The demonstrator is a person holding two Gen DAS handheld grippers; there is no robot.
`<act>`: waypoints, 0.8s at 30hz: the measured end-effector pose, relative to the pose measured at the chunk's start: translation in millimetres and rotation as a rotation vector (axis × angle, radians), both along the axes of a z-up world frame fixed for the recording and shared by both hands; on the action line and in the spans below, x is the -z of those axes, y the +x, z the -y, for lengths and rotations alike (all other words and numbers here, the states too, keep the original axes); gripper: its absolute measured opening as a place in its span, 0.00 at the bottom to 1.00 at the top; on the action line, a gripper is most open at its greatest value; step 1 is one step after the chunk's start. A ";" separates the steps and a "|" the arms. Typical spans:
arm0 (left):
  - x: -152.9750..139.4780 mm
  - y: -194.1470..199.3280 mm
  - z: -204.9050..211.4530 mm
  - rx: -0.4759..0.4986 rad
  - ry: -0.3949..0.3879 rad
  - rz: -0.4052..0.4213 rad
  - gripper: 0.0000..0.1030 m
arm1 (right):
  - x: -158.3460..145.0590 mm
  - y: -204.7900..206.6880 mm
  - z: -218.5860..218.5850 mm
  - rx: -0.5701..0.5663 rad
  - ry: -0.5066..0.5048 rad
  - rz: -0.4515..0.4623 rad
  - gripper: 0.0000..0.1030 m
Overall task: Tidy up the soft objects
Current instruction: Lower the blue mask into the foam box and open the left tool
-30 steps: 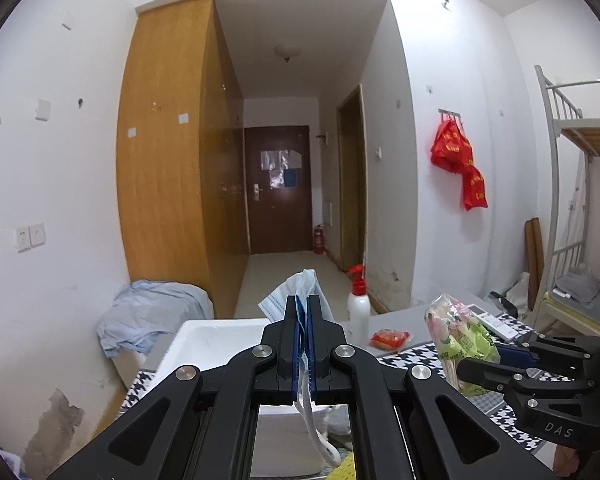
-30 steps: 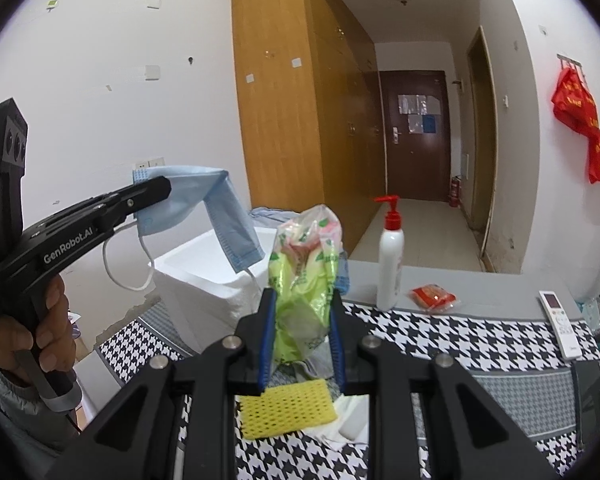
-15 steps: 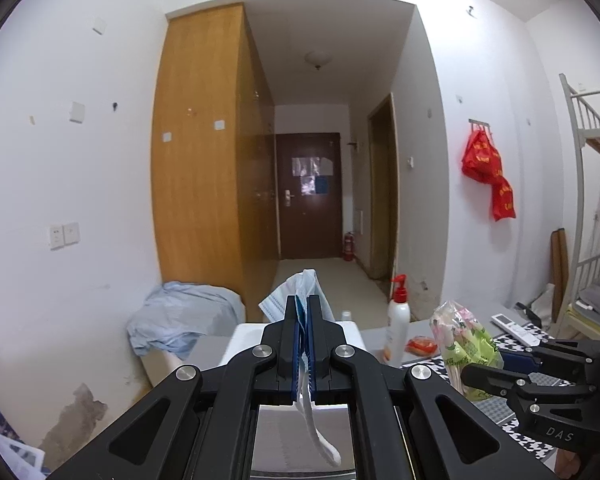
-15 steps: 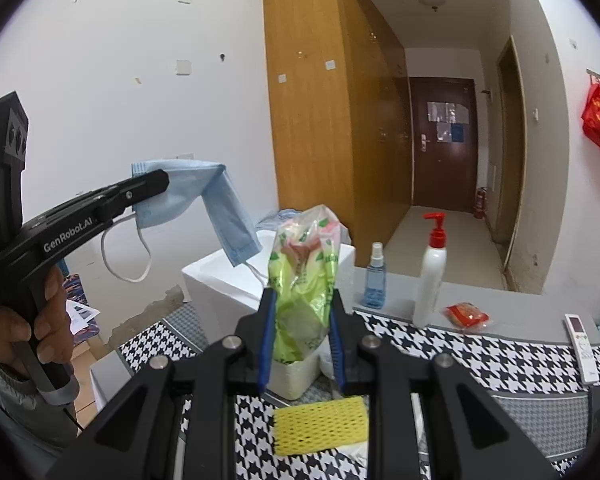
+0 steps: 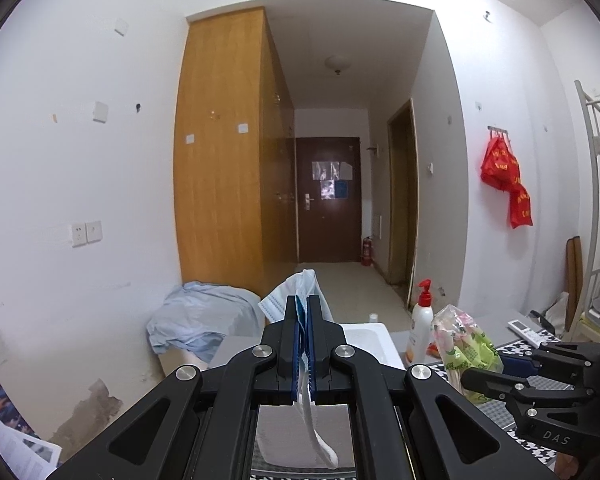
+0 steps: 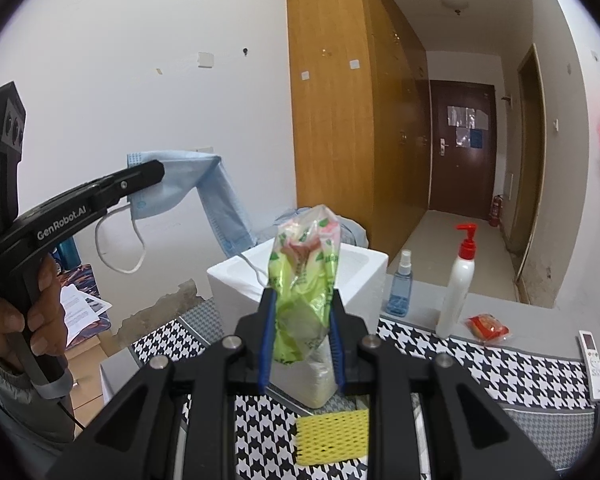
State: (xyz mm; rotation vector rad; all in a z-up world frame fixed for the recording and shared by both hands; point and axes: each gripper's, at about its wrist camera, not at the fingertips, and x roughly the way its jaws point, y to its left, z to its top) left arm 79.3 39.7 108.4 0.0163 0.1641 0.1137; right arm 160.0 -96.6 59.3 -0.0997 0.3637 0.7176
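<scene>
My left gripper (image 5: 303,308) is shut on a light blue face mask (image 5: 296,292) whose white ear loop hangs down under the jaws. In the right wrist view that left gripper (image 6: 156,170) holds the face mask (image 6: 204,188) up in the air, left of a white foam box (image 6: 240,280). My right gripper (image 6: 302,300) is shut on a crumpled green and pink plastic bag (image 6: 304,276), lifted above the table. The left wrist view shows the plastic bag (image 5: 460,340) in the right gripper (image 5: 472,380) at the right, beside the foam box (image 5: 368,340).
A houndstooth cloth (image 6: 480,368) covers the table. On it lie a yellow foam net (image 6: 334,432), a small blue spray bottle (image 6: 400,284), a white pump bottle (image 6: 458,284), a red packet (image 6: 486,326) and a remote (image 6: 592,360). A person's hand (image 6: 28,320) grips the left handle. Blue cloth (image 5: 196,320) lies beyond the box.
Both grippers have drifted left with their loads, bringing the wardrobe, wall and foam box further right in view. The mask and the bag stay clamped as before.
</scene>
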 end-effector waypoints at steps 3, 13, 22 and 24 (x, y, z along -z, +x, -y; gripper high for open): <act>-0.3 1.8 -0.4 0.004 0.008 0.002 0.03 | 0.7 2.1 -4.6 -0.001 -0.002 -0.002 0.27; 5.3 26.3 -4.2 0.021 -0.004 -0.026 0.03 | -0.2 7.6 -17.2 0.004 -0.017 0.001 0.27; 12.3 55.5 -3.9 0.050 -0.007 -0.074 0.03 | -0.9 13.3 -21.4 0.016 -0.021 -0.001 0.27; 14.5 62.3 -3.9 0.053 -0.010 -0.082 0.03 | -0.5 14.3 -21.4 0.019 -0.023 -0.003 0.27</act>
